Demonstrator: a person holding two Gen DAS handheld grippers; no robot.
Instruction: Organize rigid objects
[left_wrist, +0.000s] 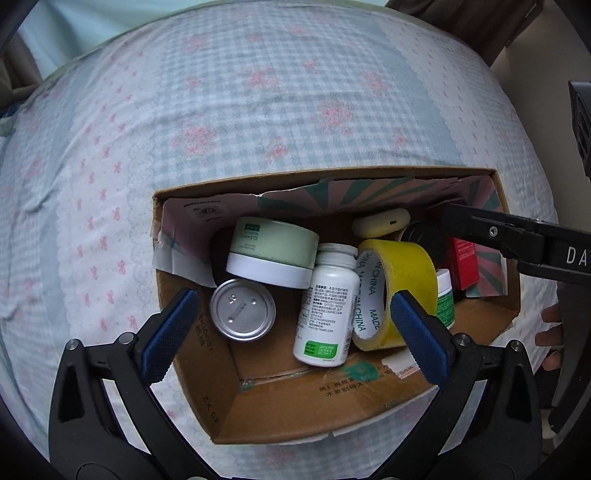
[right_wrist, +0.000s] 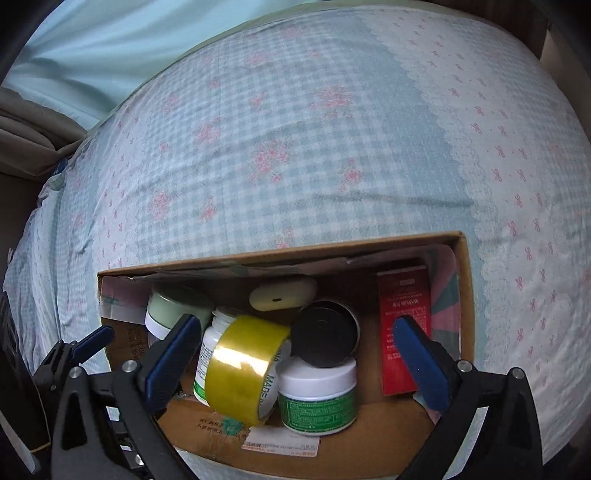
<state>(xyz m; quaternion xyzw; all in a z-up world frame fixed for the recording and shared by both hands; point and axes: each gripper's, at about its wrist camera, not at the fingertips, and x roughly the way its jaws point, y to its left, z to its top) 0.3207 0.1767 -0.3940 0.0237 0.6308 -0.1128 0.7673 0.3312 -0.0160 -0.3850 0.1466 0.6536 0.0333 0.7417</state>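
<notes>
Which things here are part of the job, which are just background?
Job: cardboard box, yellow tape roll, white pill bottle, green jar, metal tin, red carton, both tongs.
Background: checked bedsheet, curtain.

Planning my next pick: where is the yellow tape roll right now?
In the cardboard box, standing on edge mid-box: the yellow tape roll leans between the white pill bottle and the green-labelled white jar.

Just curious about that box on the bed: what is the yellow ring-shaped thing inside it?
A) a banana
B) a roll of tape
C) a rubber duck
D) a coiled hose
B: the yellow tape roll stands on edge in the cardboard box, its inner core printed "MADE IN CHINA".
</notes>
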